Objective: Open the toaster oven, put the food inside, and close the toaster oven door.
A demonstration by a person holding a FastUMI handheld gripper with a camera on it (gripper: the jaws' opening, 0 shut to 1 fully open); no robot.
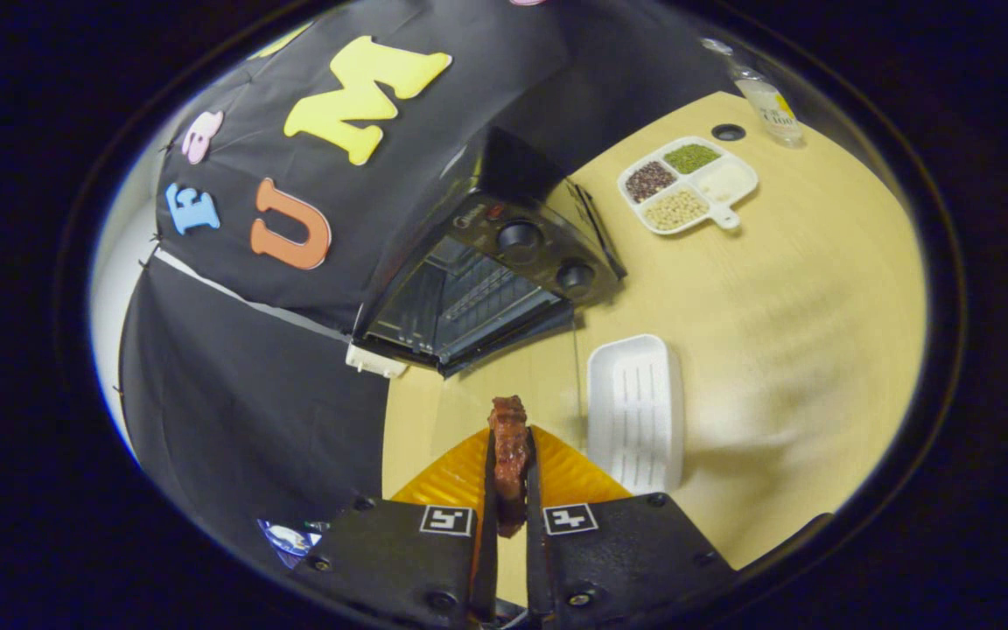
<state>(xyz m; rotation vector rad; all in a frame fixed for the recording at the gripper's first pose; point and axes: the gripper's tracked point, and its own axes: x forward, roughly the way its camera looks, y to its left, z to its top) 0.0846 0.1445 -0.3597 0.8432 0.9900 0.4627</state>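
Note:
My gripper (510, 442) is shut on a reddish-brown piece of food (509, 420), which sticks out past the fingertips. It hangs above the light wooden table (784, 350). Beyond the fingers stands the black toaster oven (504, 254), with two round knobs on its front panel. Wire racks show in its dark opening. Its door (504, 337) appears to be folded down and open, with a white handle (374, 360) at its edge. A gap of bare table lies between the food and the oven.
An empty white ribbed tray (635, 411) lies on the table just right of the fingers. Farther off sit a white divided dish (688, 184) holding beans and grains and a clear bottle (766, 101). Black cloth walls stand behind and left of the oven.

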